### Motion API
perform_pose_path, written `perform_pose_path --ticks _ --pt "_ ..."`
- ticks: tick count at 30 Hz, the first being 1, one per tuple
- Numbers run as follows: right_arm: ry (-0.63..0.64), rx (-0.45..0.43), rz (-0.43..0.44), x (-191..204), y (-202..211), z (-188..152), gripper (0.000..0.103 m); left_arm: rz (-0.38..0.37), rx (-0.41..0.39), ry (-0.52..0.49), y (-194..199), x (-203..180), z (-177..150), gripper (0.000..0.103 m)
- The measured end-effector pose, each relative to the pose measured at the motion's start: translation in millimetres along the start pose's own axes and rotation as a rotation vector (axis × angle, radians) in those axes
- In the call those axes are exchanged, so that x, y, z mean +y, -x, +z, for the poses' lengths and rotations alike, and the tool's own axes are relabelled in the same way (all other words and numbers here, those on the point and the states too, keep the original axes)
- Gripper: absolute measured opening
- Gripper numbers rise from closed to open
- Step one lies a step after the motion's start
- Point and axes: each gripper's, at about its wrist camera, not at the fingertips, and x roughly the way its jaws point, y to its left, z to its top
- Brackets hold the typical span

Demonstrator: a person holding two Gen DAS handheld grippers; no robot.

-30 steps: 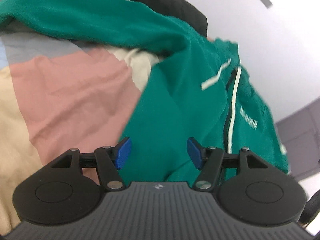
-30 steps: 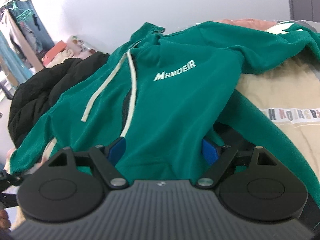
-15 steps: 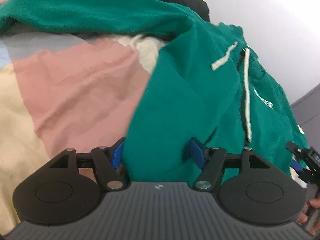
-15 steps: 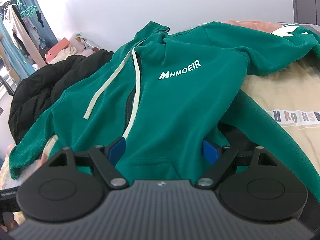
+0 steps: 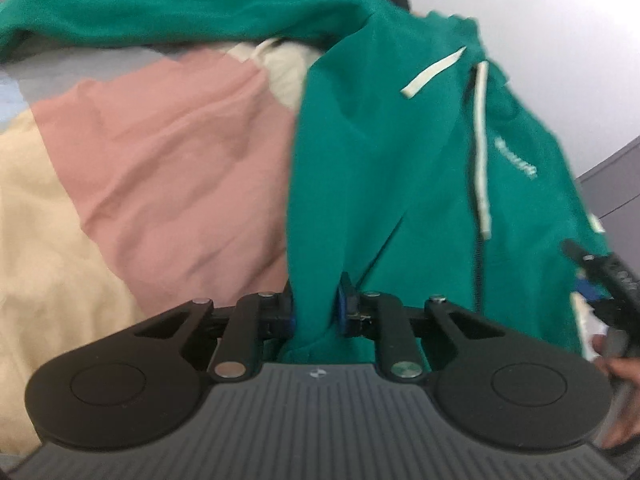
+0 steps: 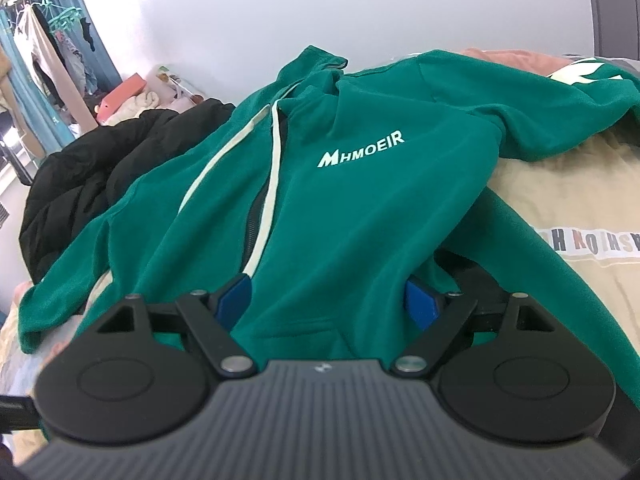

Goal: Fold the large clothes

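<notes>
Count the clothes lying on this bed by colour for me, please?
Green: 1, the green hoodie, its hem pinched in the left gripper.
Black: 1, the black jacket heaped beside it.
Total: 2

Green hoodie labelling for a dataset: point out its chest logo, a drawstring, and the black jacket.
chest logo (image 6: 361,149), right wrist view, middle letters
drawstring (image 5: 481,148), left wrist view, mid-length
black jacket (image 6: 92,168), right wrist view, bunched middle

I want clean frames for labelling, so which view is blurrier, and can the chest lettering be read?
Left wrist view: motion-smeared, green hoodie soft, its chest lettering unreadable. Right wrist view: sharper, the lettering readable; fisheye bends both views' edges.
</notes>
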Motion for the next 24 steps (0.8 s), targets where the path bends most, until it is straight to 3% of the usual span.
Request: perform_pose_path --ticks 3,5,6,7,8,15,20,24 --pt "0.013 -0.004 -0.004 2 3 -1 0.083 0.011 -0.012 -0.019 1 -3 0 0.027" --pt "0.02 -0.009 -0.004 3 7 0 0.083 0.029 -0.033 -0.045 8 -6 1 0.041" --pt "0.021 -0.012 -0.005 4 9 0 0.083 0.059 -0.05 -0.054 12 -7 2 0.056" --pt "0.021 -0.015 -0.005 4 11 -1 0.083 0.091 -0.089 -0.069 19 -9 2 0.064" --pt "0.018 -0.018 -0.004 4 13 -1 0.083 0.105 -0.124 -0.086 26 -11 4 0.066" --pt "0.045 -0.053 0.032 7 28 -5 0.081 0.061 -0.274 -0.206 48 -52 22 0.068" --pt "0.126 -0.069 0.02 18 25 -7 0.077 -0.02 -0.301 -0.319 28 -94 32 0.068" --pt "0.176 -0.025 0.002 23 10 -13 0.07 -0.031 -0.299 -0.397 -3 -108 29 0.068"
